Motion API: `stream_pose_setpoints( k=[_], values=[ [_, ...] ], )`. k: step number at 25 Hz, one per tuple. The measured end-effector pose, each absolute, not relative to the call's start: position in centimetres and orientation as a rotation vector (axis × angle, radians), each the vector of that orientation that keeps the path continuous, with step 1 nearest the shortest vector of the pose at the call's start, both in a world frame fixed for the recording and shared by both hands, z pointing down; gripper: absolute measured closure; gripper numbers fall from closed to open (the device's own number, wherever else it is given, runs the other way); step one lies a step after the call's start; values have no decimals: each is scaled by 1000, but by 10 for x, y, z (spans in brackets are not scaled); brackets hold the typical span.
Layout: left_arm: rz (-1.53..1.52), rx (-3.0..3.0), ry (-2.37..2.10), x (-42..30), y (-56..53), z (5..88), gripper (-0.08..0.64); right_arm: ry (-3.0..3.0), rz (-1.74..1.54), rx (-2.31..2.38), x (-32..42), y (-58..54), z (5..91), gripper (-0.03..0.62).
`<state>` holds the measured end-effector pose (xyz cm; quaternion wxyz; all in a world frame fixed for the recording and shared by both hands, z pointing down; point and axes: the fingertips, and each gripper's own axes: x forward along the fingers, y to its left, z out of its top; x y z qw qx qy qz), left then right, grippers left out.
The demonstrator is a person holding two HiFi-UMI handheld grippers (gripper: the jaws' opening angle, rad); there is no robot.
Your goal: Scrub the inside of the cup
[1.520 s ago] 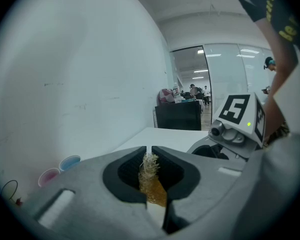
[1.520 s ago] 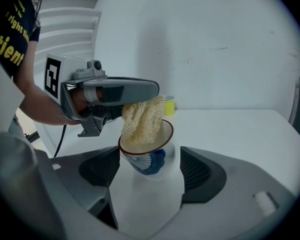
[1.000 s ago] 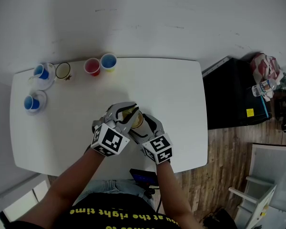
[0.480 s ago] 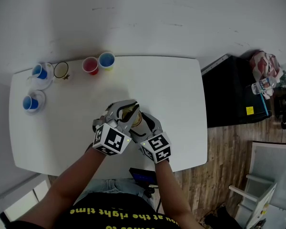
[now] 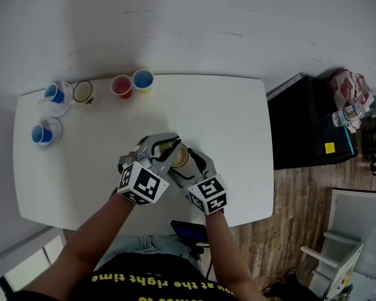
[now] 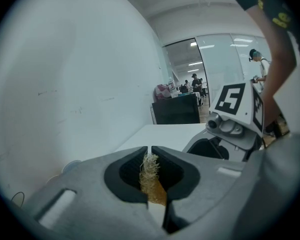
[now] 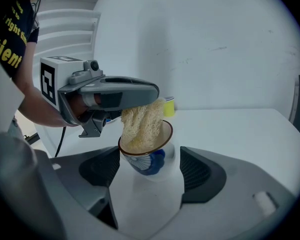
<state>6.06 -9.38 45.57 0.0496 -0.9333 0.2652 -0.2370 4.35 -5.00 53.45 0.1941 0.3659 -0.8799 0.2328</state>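
A white cup with a blue pattern and a brown rim is tilted between my right gripper's jaws, which are shut on its lower body. A pale yellow loofah scrubber is pushed down into the cup's mouth. My left gripper reaches in from the left, and its jaws are closing on the scrubber, with the pads pressing its fibres. In the head view both grippers meet over the middle of the white table: the left gripper sits over the cup and the right gripper beside it.
A red cup and a blue-and-yellow cup stand at the table's far edge. Two blue cups on saucers and a small dark-rimmed cup sit at the far left. A black cabinet stands to the right.
My left gripper has shifted slightly to the left while the scrubber stays in the cup. The right gripper and the cup have barely moved.
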Motion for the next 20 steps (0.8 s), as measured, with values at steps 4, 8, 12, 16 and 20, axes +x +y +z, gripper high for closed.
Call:
stream_pose_setpoints(
  k=[4,8,12,16,20],
  values=[
    [-717,-2872,817,59,-93,455,534,-2468,650,1021,43,-51,535,219],
    [-698,-2909,824,61,-91,454,535,-2468,649,1020,42,-51,535,219],
    [-681,-2933,820,68,-90,452,535,-2467,648,1021,42,-51,535,220],
    [-678,-2937,817,74,-92,451,535,-2470,648,1022,42,-50,534,219],
    [-679,-2932,827,72,-98,452,535,-2469,646,1018,42,-49,533,219]
  ],
)
